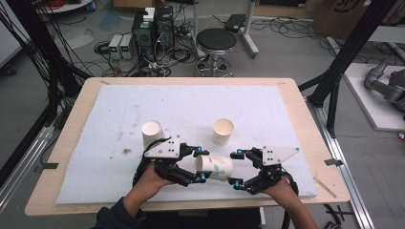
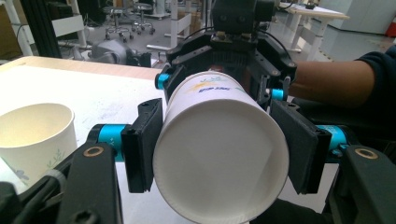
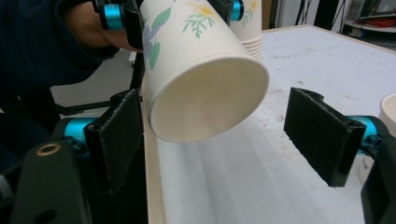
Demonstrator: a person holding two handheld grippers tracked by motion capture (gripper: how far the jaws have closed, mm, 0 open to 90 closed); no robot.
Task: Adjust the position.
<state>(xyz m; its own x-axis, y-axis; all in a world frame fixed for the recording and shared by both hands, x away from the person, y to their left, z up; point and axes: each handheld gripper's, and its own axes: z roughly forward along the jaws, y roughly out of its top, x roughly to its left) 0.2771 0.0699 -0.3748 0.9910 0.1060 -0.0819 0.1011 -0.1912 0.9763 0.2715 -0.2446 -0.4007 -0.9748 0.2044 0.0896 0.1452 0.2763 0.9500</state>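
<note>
Forearms enter at the near edge of the high view, where the left gripper [image 1: 202, 164] pinches a sideways paper cup [image 1: 214, 167] above the white mat [image 1: 110, 114]; the right gripper [image 1: 236, 168] stands spread at its mouth. Two upright cups [image 1: 152, 132] [image 1: 223, 131] stand farther back.

Left gripper view: pads [image 2: 142, 144] press the cup's base [image 2: 219, 163].

Right gripper view: spread jaws flank the cup's open mouth [image 3: 205, 105], not touching.
</note>
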